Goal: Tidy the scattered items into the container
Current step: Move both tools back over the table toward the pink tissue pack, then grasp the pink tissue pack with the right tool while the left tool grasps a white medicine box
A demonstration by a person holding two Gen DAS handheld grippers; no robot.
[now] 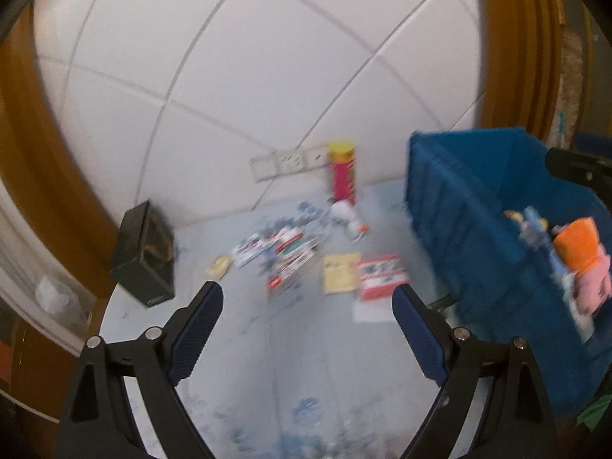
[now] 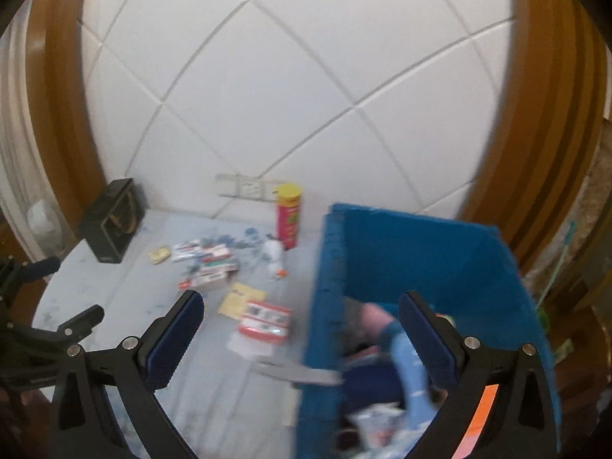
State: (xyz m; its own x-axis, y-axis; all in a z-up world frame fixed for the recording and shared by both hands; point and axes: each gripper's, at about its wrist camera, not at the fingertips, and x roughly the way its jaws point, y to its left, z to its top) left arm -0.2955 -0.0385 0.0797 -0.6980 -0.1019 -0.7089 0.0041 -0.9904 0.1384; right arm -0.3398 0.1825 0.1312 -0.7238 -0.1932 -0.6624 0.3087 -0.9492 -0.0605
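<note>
A blue fabric bin (image 1: 478,222) stands at the right of the table and holds soft toys and clothes; it also shows in the right wrist view (image 2: 401,252). Scattered on the table are a red chip can (image 1: 343,176), a white bottle (image 1: 346,216), a pile of small packets (image 1: 287,254), a yellow packet (image 1: 338,271) and a red-and-white packet (image 1: 382,275). My left gripper (image 1: 308,298) is open and empty above the table, short of the packets. My right gripper (image 2: 300,306) is open and empty over the bin's left wall. Both views are blurred.
A black box (image 1: 143,256) stands at the table's left edge, also in the right wrist view (image 2: 111,222). A white tiled wall with sockets (image 1: 287,162) is behind. Wooden door frames flank both sides. The left gripper (image 2: 82,319) shows in the right wrist view.
</note>
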